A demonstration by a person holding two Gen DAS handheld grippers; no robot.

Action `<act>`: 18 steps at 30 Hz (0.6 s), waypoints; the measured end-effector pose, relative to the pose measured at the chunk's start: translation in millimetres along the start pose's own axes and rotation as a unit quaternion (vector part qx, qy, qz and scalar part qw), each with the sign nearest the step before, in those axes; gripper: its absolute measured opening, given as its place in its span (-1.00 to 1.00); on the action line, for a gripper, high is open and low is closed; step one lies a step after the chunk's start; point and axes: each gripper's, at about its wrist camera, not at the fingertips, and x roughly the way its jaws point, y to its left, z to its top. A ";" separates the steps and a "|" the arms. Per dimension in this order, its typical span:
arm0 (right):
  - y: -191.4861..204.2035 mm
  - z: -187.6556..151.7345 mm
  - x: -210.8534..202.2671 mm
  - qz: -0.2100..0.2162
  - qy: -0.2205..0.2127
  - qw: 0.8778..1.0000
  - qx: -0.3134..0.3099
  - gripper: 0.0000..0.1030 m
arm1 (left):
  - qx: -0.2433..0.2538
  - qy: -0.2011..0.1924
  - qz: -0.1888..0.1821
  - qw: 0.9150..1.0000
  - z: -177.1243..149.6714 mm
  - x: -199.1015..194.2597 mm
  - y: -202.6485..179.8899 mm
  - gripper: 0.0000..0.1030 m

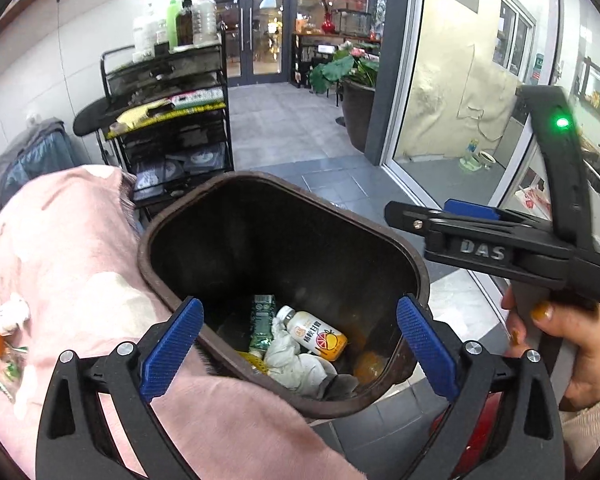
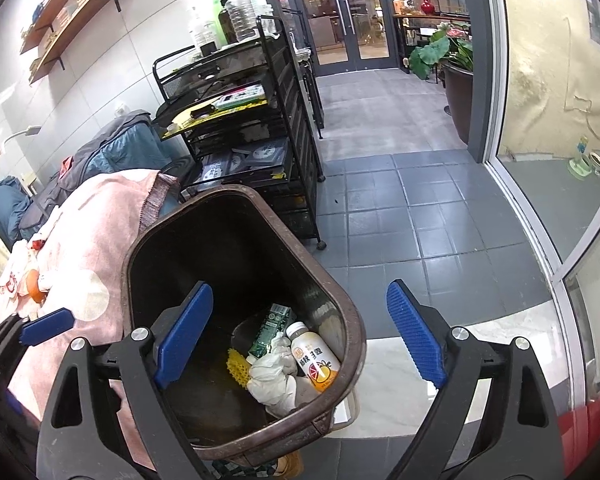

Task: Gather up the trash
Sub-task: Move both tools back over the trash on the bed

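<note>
both hand-held grippers — l [image 1: 298, 346] & r [image 2: 300, 340] — tilted down over bin [image 1: 172, 220], jaws apart, empty.

open tongs [image 1: 298, 346] above littered bin [image 1: 180, 236]

Far left of you stands a black wire cart [image 2: 256, 128] topped with bottles [image 2: 242, 16]; a potted plant [image 1: 350, 76] sits far right by glass doors [image 2: 342, 16]; wooden shelves [image 2: 72, 4] hang left.
</note>
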 end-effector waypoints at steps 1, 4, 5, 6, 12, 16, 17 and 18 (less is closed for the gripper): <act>2.2 0.6 -0.1 0.002 -0.001 1.000 -0.002 0.71 | -0.001 -0.004 -0.001 1.000 -0.5 -5.0 0.2 0.86; 11.7 3.0 -0.9 0.012 -0.004 1.000 -0.012 0.72 | -0.007 -0.019 -0.007 1.000 -2.3 -22.5 3.9 0.88; 15.3 3.3 -1.3 0.014 -0.005 1.000 -0.016 0.72 | -0.011 -0.024 -0.006 1.000 -2.9 -27.6 6.6 0.88; 19.9 3.9 -1.5 0.018 -0.005 1.000 -0.020 0.72 | -0.017 -0.031 -0.007 0.999 -4.0 -34.4 10.0 0.88; 50.0 5.5 -4.2 0.049 -0.007 0.998 -0.047 0.73 | -0.038 -0.057 0.005 0.998 -12.0 -66.1 28.4 0.88; 77.0 4.5 -4.7 0.075 -0.005 0.995 -0.069 0.75 | -0.051 -0.076 0.026 0.995 -21.1 -87.8 45.1 0.88; 85.1 4.3 -4.2 0.081 -0.004 0.994 -0.078 0.75 | -0.057 -0.078 0.032 0.995 -23.5 -91.9 50.6 0.88; 92.4 3.7 -3.7 0.086 -0.003 0.993 -0.085 0.75 | -0.067 -0.081 0.039 0.994 -26.7 -97.2 58.7 0.88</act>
